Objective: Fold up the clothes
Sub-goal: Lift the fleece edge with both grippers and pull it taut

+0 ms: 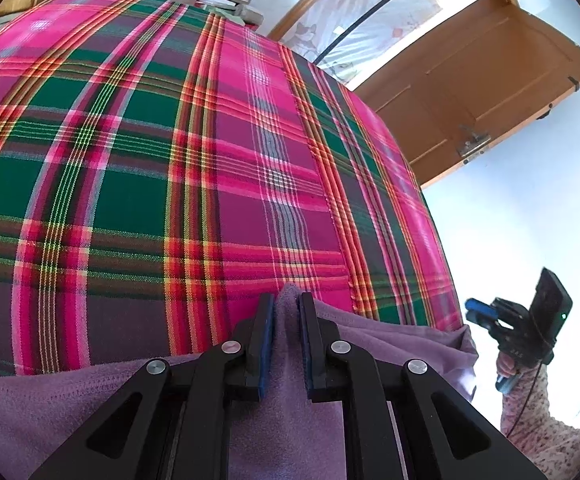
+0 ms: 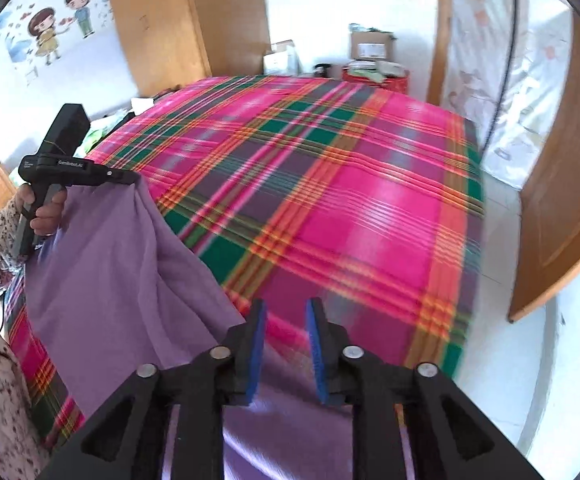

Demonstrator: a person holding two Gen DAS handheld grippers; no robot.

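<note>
**Purple garment pinched on one side only**

Left gripper [image 1: 286, 308] fingers pinch a fold of the purple garment [image 2: 122, 264], lifted w/ cloth draping over the near edge of the plaid bedspread [image 1: 170, 160]. Right gripper [image 2: 286, 320] fingers spread, gripping nothing, above cloth & bed. Wooden door [image 2: 562, 208] at right.

A bed [image 2: 330, 200] carries everything, covered by a pink-and-green plaid sheet [image 1: 170, 160]; purple cloth [image 1: 30, 392] overlaps the sheet's near edge.
</note>
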